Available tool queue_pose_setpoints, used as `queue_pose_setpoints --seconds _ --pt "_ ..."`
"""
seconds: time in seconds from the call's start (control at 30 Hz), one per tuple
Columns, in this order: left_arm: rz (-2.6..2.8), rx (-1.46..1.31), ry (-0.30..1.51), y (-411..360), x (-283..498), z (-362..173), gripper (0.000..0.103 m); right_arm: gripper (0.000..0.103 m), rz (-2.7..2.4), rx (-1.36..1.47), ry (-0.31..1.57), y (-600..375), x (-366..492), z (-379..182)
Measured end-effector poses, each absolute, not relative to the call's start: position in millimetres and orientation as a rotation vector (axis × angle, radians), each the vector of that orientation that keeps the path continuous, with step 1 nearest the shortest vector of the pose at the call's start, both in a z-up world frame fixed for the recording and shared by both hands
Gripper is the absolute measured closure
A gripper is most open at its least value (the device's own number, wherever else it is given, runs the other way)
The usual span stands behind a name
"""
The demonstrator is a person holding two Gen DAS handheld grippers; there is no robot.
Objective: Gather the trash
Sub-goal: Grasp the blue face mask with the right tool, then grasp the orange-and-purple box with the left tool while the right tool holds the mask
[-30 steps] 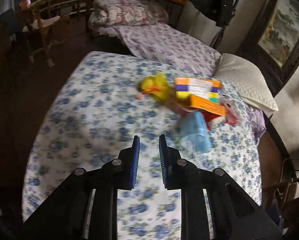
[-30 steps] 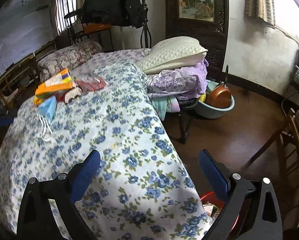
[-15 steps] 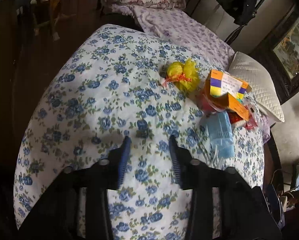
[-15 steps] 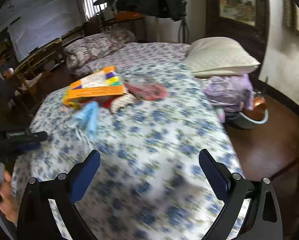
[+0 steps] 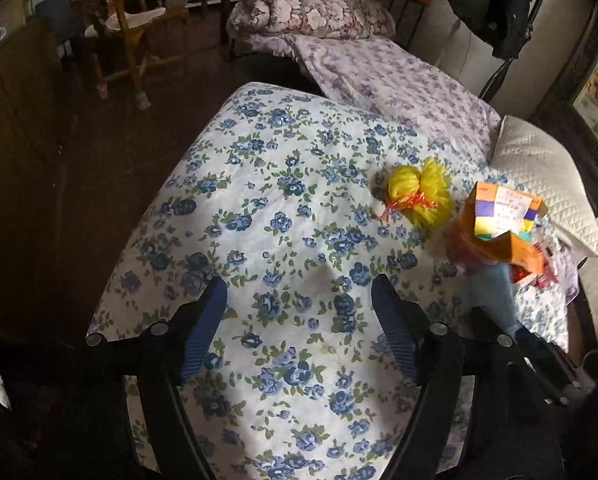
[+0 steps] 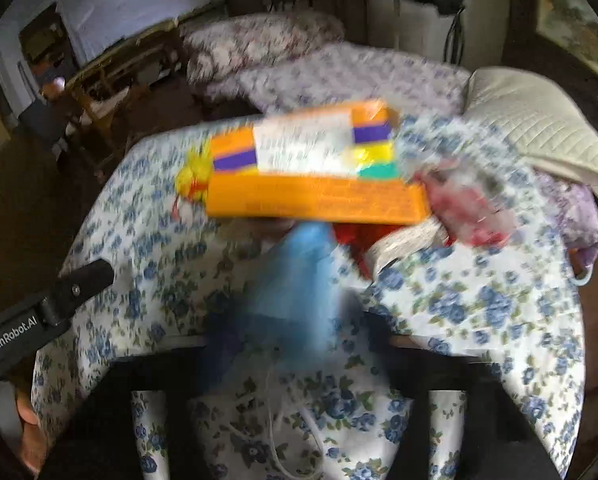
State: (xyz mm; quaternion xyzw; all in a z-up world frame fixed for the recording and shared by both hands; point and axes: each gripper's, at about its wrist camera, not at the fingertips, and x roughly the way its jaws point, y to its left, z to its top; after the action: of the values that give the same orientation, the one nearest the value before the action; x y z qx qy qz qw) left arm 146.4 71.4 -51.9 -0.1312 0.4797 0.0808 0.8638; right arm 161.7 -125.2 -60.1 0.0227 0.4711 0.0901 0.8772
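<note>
Trash lies on the blue-flowered bedspread: a yellow net bag, an orange box and a blue face mask. My left gripper is open and empty above the bedspread, left of the pile. The right wrist view is blurred: the blue face mask lies between the fingers of my right gripper, in front of the orange box. I cannot tell if the jaws are shut. Red and clear wrappers lie to the right.
A white quilted pillow sits at the bed's right edge, and a purple-flowered sheet and folded quilt lie beyond. A wooden chair stands on the dark floor at left. My left gripper's body shows in the right wrist view.
My left gripper has opened wide over the bedspread. My right gripper has swung left from the bed's edge and closed in on the blue mask and the pile.
</note>
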Motion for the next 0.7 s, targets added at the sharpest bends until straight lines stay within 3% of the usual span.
queue_pose_setpoints --seconds 0.3,0.7 --pt "0.071 -0.170 0.952 35.0 143.5 -46.0 0.030 0.091 0.142 0.171 0.945 -175.5 89.0 -44.4" --pt "-0.113 0.403 0.683 -64.9 132.8 -19.6 0.031 0.090 0.199 0.325 0.912 -226.4 68.2 -40.2"
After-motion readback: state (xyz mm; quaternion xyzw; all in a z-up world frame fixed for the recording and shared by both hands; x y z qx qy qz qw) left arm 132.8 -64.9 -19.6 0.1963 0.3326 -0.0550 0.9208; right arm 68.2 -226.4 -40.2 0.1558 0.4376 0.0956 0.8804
